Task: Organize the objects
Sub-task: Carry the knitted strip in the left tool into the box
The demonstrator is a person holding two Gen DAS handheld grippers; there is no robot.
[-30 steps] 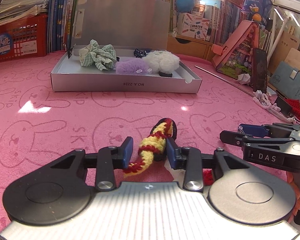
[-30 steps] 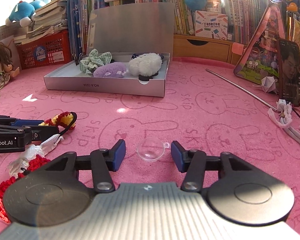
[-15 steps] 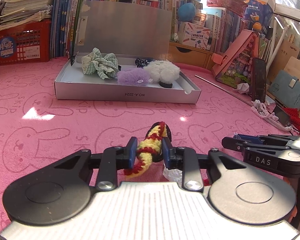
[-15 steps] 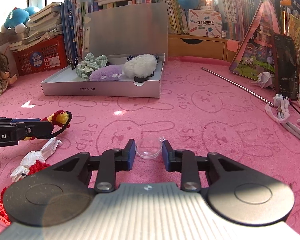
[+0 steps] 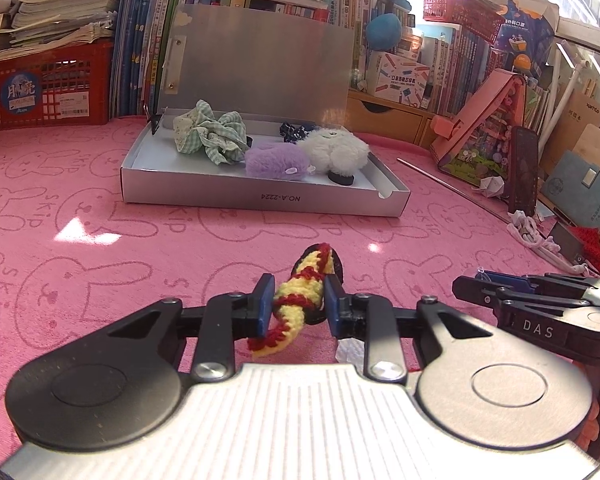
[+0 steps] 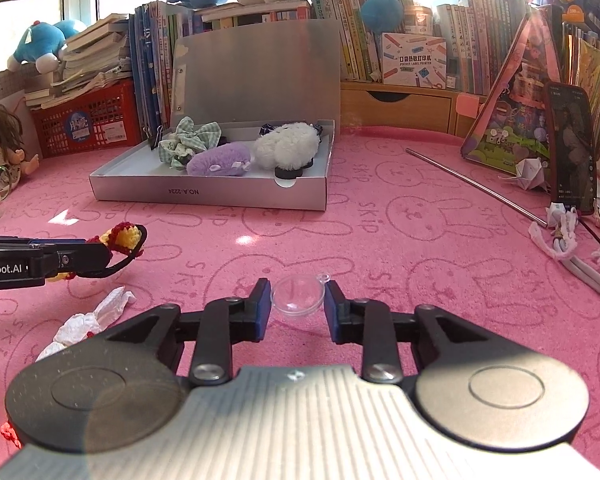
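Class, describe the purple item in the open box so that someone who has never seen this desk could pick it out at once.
Find the open silver box on the pink rabbit-print mat. Three soft items lie inside it, near the middle. The purple fluffy scrunchie sits between the green checked scrunchie and the white fluffy one, the only purple thing there.

— Inspector: What can I not verify from my station?

— Operator: The dark item point(image 5: 290, 130) behind the white fluffy piece point(image 5: 334, 154) in the box point(image 5: 260, 200) is mostly hidden. The right gripper point(image 5: 466, 284) is cut off at the left view's edge. I cannot read the book spines point(image 6: 352, 40).
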